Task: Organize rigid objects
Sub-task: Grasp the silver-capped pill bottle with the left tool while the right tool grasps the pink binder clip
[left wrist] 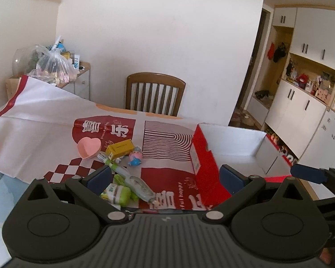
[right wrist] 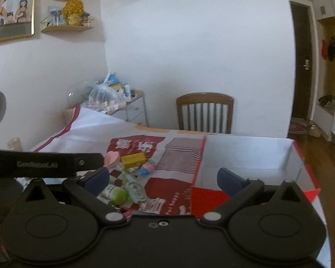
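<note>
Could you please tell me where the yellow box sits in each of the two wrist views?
Left wrist view: the yellow box lies left of centre, between the pink heart dish and the small blue-and-pink toy.
Right wrist view: the yellow box lies left of centre, just right of the pink heart dish.
Shared landmark: the wooden chair against the wall beyond the table.

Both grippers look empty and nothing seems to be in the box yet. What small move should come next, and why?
Probably lower the open left gripper onto the green packet, the item nearest its fingers. The red box shows a bare white interior, while the pink heart dish, yellow box and small toy lie loose on the cloth.
</note>
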A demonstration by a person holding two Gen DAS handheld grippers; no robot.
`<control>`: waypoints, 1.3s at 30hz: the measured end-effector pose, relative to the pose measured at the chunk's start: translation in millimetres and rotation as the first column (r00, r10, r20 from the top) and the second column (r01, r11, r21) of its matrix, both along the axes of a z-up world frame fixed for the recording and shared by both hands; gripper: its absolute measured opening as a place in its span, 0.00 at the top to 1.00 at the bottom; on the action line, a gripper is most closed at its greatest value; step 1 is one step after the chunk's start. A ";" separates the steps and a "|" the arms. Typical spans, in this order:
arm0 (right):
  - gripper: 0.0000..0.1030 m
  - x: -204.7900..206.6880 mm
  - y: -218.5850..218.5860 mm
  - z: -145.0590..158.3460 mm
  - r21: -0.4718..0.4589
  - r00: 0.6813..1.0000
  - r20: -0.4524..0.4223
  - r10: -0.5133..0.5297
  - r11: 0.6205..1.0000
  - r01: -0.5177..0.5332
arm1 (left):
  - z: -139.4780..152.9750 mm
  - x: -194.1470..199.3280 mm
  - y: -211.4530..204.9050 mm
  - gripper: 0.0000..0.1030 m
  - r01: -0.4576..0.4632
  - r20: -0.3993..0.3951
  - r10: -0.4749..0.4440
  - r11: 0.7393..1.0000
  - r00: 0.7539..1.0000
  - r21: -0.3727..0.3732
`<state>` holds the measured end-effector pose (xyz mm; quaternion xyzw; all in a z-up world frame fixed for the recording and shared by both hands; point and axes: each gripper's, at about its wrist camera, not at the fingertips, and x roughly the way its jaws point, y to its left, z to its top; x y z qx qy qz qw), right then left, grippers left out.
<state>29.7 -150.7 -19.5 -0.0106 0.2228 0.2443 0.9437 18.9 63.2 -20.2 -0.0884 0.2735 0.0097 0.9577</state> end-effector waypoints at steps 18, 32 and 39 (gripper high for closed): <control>0.01 36.1 83.6 -52.4 -0.121 0.978 -0.192 0.078 0.987 -0.102 | -76.7 52.0 106.6 0.00 -0.043 -0.150 0.043 0.999 0.988 0.005; 0.17 56.8 132.5 -116.3 -0.299 0.967 -0.247 0.056 0.945 -0.131 | -133.5 71.7 91.9 0.01 0.009 -0.266 0.007 0.998 0.964 0.059; 0.28 66.4 144.8 -133.8 -0.327 0.963 -0.266 0.030 0.938 -0.120 | -148.5 77.1 93.1 0.07 -0.012 -0.299 0.027 0.999 0.954 0.052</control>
